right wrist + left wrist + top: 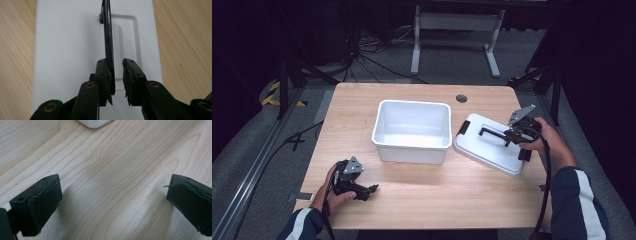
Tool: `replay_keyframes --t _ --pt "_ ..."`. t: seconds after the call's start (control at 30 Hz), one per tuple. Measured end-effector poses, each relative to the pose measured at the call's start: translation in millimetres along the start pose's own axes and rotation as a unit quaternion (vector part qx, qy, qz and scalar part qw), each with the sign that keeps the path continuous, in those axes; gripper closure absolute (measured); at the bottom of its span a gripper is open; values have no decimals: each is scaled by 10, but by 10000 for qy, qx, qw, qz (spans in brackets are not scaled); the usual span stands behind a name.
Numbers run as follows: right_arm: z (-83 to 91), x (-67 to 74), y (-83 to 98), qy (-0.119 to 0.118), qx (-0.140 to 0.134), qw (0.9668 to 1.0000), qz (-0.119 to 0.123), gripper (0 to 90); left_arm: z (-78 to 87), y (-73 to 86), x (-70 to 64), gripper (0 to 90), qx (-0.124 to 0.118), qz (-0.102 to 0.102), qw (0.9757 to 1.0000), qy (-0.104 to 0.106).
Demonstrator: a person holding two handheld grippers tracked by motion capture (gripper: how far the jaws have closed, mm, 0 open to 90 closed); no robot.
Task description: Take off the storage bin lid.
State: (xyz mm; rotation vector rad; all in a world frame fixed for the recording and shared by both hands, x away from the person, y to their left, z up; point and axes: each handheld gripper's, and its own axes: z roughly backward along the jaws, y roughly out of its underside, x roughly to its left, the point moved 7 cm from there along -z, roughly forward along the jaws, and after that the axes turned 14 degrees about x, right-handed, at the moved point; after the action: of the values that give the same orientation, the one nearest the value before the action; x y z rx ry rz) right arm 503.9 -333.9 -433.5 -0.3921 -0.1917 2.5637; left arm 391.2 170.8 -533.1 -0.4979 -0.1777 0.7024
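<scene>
Nearest to the person, the left gripper (371,189) sits low over the front-left of the table (452,200), jaws spread wide with nothing but bare wood between them; in the left gripper view the two pads (45,202) are far apart and a white corner of the tub pokes in at the top. Further in, at the middle, there's one empty white tub (412,131), open side up, long axis running left-right across the table. Just right of it lies one white lid (489,145), flat on the table, turned at an angle so its long axis runs from the tub's side out toward the front-right edge. It's got a black handle (492,131) standing up on edge, running along that same long axis. The right gripper (511,136) is over the lid, and in the right gripper view (116,82) its jaws straddle the handle's near end: left pad looks to be touching it, right pad a small gap off, so not fully clamped. Nothing sits between tub and lid. Beyond those, a round grommet (461,98) near the far edge, then cables (362,55) and a white desk frame (457,35) on the floor behind.
</scene>
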Motion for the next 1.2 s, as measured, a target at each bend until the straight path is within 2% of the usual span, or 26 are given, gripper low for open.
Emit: replay_keyframes --t 0.07,0.17,0.27,0.67,1.2 --pt "9 -4 -11 23 -44 10000 -11 715 0 0 0 5 1 0 10000 1" --pt "35 -1 -26 -63 -147 9998 -87 692 -2 1 -7 5 -3 44 10000 22" --pt "55 -7 -40 -51 -252 9995 -167 668 0 0 0 5 3 -3 10000 -1" --pt "210 52 -63 17 -516 9981 -324 559 -2 0 -6 5 -5 28 10000 23" --pt "443 183 72 162 -772 9958 -459 473 -2 0 -5 5 -4 25 10000 21"
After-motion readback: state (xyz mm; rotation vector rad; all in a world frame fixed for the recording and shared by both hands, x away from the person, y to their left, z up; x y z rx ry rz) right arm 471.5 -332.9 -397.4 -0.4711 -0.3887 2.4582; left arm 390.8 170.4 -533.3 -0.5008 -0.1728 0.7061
